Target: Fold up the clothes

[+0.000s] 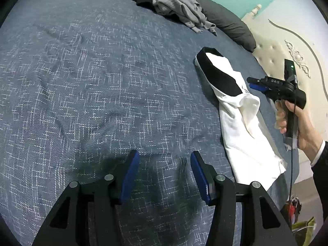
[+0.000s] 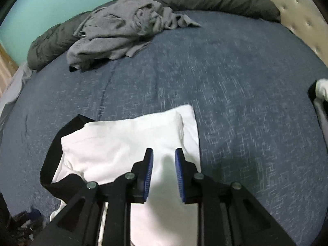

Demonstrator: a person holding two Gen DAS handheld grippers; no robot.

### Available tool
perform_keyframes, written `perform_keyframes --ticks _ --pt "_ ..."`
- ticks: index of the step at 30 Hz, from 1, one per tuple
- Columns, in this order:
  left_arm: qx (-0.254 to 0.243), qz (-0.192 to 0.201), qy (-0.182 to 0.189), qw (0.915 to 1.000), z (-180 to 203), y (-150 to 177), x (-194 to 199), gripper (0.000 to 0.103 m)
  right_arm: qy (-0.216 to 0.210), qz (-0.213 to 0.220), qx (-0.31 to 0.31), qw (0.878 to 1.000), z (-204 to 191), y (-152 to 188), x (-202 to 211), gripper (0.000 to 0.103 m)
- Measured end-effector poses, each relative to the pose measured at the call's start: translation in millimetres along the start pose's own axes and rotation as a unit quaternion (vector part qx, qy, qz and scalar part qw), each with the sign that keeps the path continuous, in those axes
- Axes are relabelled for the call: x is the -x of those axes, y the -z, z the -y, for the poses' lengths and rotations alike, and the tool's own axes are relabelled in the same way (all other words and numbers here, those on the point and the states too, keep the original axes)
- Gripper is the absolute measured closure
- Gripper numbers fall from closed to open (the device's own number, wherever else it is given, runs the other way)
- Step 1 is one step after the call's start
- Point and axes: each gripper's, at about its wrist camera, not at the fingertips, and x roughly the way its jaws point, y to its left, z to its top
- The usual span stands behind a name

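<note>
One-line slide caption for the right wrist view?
Right gripper, jaws parted, above a folded white-and-black garment on the blue bedspread; crumpled grey clothes behind.

The bed [image 1: 82, 82] is viewed steeply downward from both wrists; the white garment [image 2: 127, 143] and grey clothes [image 1: 176, 4] are shared.

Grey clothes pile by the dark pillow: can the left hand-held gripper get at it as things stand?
Probably yes. Only bare blue bedspread lies between the open, empty left hand-held gripper and the grey clothes pile; the white garment sits off to the side. It is a far reach.
</note>
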Motion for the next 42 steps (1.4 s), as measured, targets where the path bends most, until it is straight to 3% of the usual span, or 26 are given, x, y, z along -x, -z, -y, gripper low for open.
perform_keyframes --ticks 1,3,14,19,20,23,26,33,36,42 --pt "0.0 0.0 0.0 1.0 -0.1 -0.1 0.1 0.047 -0.016 -0.003 0.0 1.0 -3.1 2.6 0.2 0.076" --pt "0.001 0.001 0.001 1.0 0.0 -0.3 0.9 0.047 -0.041 -0.007 0.001 0.999 -10.4 8.9 1.8 0.05" --pt "0.001 0.008 -0.001 1.0 1.9 -1.3 6.0 0.046 -0.091 0.002 0.123 0.988 -92.1 81.9 53.8 0.049" --pt "-0.001 0.009 -0.002 1.0 2.6 -1.4 7.2 0.046 -0.054 -0.03 0.17 0.984 -117.4 96.2 36.6 0.049" --pt "0.0 0.01 -0.002 0.9999 1.8 -1.7 7.4 0.046 -0.051 -0.037 0.169 0.984 -117.7 98.0 32.8 0.05" --pt "0.005 0.011 -0.003 0.9999 -0.5 -1.7 8.4 0.046 -0.041 -0.037 0.166 0.985 -116.7 97.7 28.0 0.083" --pt "0.003 0.01 -0.001 0.9999 1.1 -1.6 8.1 0.046 -0.05 -0.027 0.166 0.984 -114.7 91.5 33.9 0.095" --pt "0.001 0.009 -0.001 1.0 2.5 -2.3 7.1 0.046 -0.031 0.011 0.169 0.985 -94.9 57.5 56.3 0.097" --pt "0.002 0.007 0.0 1.0 2.0 -3.4 5.9 0.046 -0.001 0.031 0.142 0.989 -71.4 36.8 61.6 0.098" --pt "-0.002 0.003 0.0 1.0 3.2 -1.8 4.6 0.046 0.067 0.017 0.063 0.996 -10.0 9.2 40.0 0.097"
